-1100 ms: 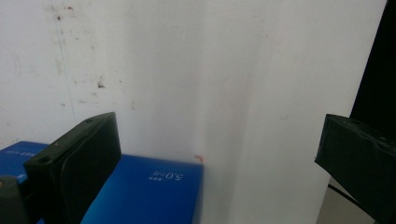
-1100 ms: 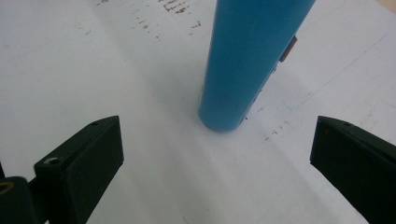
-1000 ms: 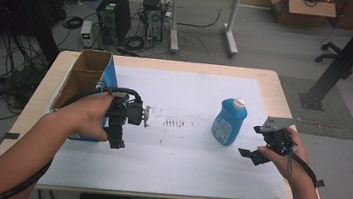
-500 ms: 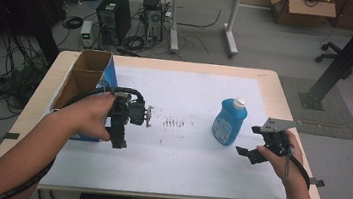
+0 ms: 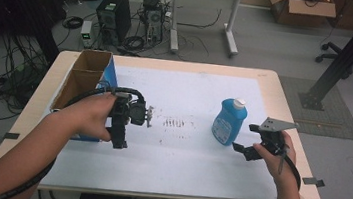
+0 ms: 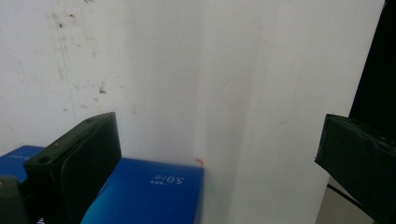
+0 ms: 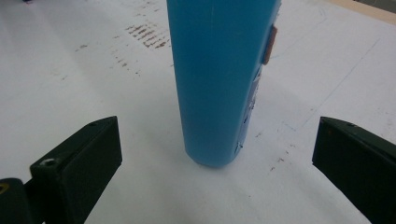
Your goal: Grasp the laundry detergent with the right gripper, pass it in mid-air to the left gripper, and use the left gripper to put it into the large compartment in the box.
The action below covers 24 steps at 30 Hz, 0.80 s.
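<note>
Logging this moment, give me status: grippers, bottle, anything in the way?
Right gripper open, jaws facing blue bottle, not touching. Left gripper open by the box. Bottle upright, path clear.

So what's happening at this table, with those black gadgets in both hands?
A person at the white-covered table holds a hand-held gripper in each hand. The right hand-held gripper is open and faces the upright blue plastic bottle with a white cap, which stands just ahead between its jaws, not yet touched. The left hand-held gripper is also open and holds nothing, hovering beside the open blue cardboard box at the table's left edge.
</note>
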Each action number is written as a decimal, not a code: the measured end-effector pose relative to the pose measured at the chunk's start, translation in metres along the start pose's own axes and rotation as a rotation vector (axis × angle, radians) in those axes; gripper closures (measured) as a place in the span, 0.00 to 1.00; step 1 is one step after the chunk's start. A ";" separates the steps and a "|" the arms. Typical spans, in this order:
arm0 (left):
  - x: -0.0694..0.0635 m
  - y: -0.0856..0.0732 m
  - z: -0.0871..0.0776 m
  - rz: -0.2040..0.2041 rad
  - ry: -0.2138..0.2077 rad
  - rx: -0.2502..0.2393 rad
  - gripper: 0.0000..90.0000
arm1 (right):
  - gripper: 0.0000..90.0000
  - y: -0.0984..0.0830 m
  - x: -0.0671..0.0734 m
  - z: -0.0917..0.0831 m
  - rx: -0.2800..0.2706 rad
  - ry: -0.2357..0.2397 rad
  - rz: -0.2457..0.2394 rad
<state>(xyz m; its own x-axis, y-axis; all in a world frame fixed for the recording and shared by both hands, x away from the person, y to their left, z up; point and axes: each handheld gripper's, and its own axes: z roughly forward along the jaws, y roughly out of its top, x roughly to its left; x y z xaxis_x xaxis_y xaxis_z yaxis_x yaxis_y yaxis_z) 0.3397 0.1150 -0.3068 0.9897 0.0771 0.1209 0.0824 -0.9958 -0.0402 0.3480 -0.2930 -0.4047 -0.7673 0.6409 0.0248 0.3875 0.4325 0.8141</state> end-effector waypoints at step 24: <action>-0.001 -0.006 0.007 0.001 -0.009 0.007 0.00 | 0.01 -0.002 -0.003 0.020 -0.018 -0.010 0.035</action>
<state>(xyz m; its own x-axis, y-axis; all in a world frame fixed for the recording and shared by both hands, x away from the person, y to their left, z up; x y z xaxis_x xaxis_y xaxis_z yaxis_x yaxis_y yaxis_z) 0.3391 0.1216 -0.3136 0.9908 0.0765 0.1114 0.0822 -0.9955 -0.0476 0.3600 -0.2831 -0.4181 -0.7484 0.6616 0.0476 0.4044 0.3982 0.8233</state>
